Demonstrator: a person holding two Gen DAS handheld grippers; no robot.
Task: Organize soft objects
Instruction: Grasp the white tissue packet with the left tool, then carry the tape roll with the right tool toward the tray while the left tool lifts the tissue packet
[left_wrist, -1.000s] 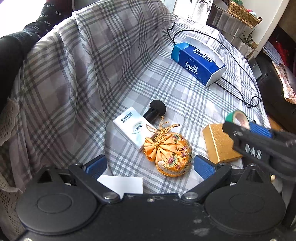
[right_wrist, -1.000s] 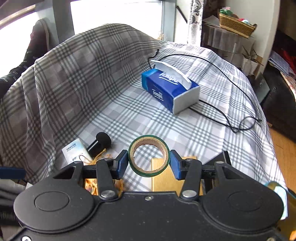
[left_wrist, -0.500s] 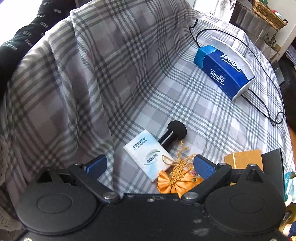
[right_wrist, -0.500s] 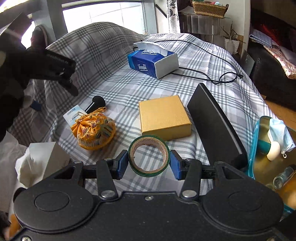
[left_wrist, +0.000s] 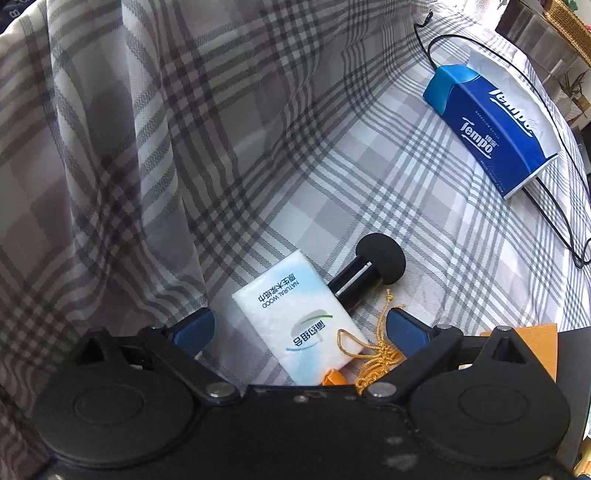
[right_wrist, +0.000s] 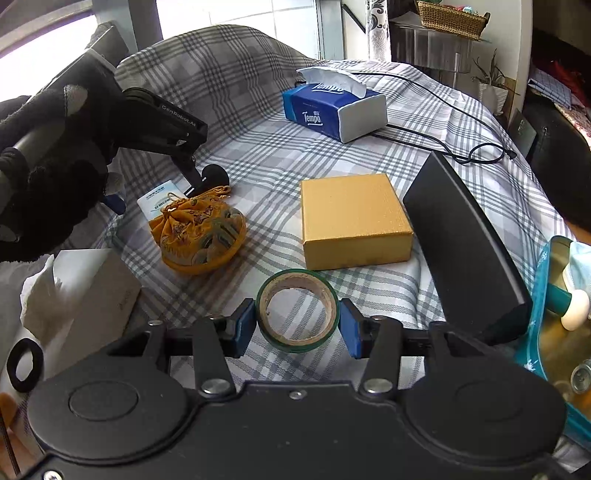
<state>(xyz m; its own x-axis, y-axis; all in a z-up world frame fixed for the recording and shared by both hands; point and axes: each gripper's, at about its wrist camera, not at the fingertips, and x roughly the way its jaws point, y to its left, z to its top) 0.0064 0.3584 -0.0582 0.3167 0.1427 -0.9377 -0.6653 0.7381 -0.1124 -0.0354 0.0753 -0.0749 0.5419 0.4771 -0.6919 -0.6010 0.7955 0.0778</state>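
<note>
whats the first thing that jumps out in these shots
A roll of green tape clamped in the right tongs, low in the right view. Behind it on the checked cloth sit a gold box and an orange pouch; the open left tongs hover over a white tissue pack.

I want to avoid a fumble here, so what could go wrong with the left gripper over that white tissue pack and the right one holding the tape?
1. The open left gripper straddles the white tissue pack, but the orange pouch's gold cord lies across it; closing could snag the cord and drag the pouch.
2. The black microphone lies against the pack and might get nudged.
3. The right gripper pinches the tape roll only at its outer edges; it could pivot or slip.
</note>
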